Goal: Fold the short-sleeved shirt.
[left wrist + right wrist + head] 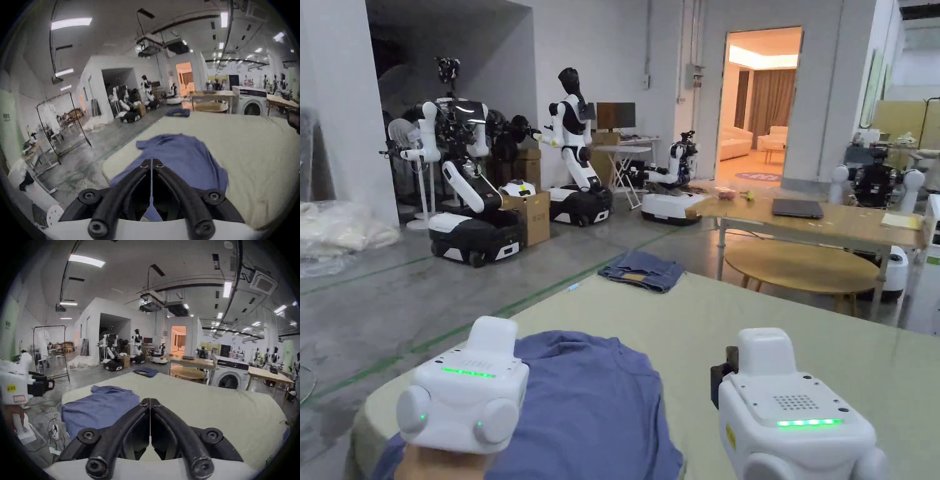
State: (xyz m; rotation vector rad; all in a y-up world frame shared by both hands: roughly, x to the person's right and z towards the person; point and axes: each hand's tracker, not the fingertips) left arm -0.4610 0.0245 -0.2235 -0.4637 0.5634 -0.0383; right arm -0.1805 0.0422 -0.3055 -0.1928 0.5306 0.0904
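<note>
Blue short-sleeved shirt (594, 406): lies rumpled at the near left corner of the pale green surface (800, 337), one edge hanging over. Left hand-held gripper (152, 162): jaws closed together above the shirt, nothing seen pinched. Right hand-held gripper (150, 401): jaws closed, empty, over bare surface beside the shirt. Folded jeans (642, 270): far corner. Yellow sticker on left unit, writing illegible.
</note>
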